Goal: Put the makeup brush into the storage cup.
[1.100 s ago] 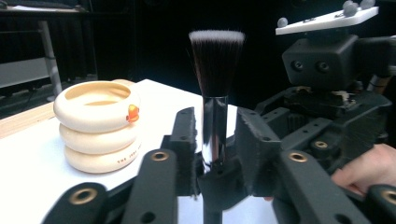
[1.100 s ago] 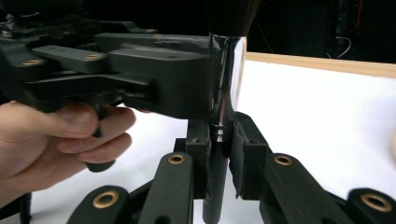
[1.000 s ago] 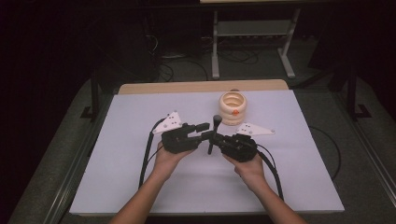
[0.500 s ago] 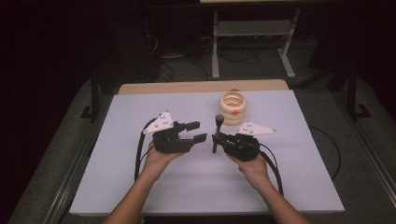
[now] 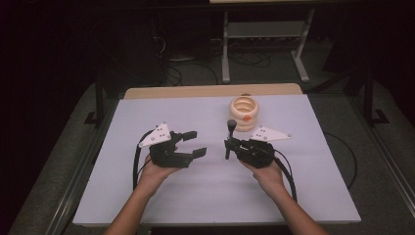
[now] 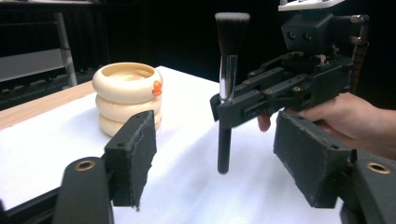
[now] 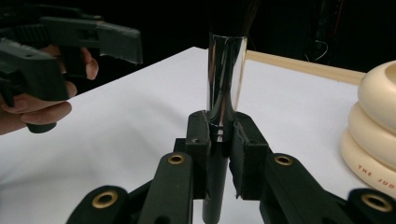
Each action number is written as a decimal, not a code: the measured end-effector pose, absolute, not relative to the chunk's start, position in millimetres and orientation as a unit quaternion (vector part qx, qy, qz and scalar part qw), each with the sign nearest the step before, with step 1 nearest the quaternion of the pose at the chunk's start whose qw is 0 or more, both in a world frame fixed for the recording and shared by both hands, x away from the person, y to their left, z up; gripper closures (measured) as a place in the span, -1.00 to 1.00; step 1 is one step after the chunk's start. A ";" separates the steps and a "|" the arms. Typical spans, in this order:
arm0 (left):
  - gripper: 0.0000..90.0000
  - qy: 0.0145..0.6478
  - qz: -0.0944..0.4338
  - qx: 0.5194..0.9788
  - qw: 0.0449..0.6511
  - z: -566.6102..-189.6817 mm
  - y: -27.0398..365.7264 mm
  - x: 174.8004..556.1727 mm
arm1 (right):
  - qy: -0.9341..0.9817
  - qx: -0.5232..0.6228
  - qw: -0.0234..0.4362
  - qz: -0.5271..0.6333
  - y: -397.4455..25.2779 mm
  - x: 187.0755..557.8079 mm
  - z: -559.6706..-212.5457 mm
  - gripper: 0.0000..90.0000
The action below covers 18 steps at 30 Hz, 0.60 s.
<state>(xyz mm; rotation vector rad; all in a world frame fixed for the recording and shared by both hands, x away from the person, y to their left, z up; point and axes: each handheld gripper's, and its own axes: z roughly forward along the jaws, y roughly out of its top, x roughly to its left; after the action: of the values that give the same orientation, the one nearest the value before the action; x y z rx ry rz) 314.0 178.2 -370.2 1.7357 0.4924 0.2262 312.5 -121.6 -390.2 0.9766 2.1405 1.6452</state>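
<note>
A makeup brush [image 6: 227,74] with a black handle, shiny metal ferrule and dark bristles stands upright above the white table. My right gripper [image 5: 229,143] is shut on the brush [image 7: 224,93] at its handle, below the ferrule. In the high view the brush [image 5: 229,137] hangs left of the right hand. My left gripper [image 5: 194,143] is open and empty, held a short way left of the brush; its jaws stand wide apart. A cream ribbed holder [image 5: 246,111] of stacked rings with an orange mark stands behind the brush, also seen as the holder [image 6: 128,95] and the holder [image 7: 373,126].
A white mat [image 5: 147,200] covers the table, with a wooden edge [image 5: 195,91] at the far side. A metal stand [image 5: 264,34] and cables lie on the dark floor beyond. Black cables trail from both grippers toward the person.
My left gripper has let go of the brush and drawn away to the left, its jaws now open. The right gripper keeps holding the brush upright.
</note>
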 end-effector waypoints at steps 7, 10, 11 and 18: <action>-0.51 0.223 0.113 0.748 0.615 -375.4 196.6 307.5 | 0.743 0.338 0.138 0.561 -124.8 313.4 -389.3 0.73; -0.61 0.229 0.121 0.746 0.614 -378.1 202.9 303.6 | 0.744 0.334 0.142 0.561 -126.1 313.5 -388.6 0.73; -0.64 0.229 0.124 0.744 0.615 -379.1 205.5 302.5 | 0.744 0.334 0.143 0.561 -126.5 313.3 -388.3 0.73; -0.76 0.240 0.136 0.741 0.613 -385.5 222.1 295.0 | 0.749 0.329 0.155 0.553 -128.9 318.0 -385.5 0.73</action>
<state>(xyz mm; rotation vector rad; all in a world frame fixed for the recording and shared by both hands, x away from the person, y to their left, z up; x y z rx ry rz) 295.0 222.1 -385.5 1.7083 0.5530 0.3141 318.0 -128.9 -385.5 0.9431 2.1472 1.5858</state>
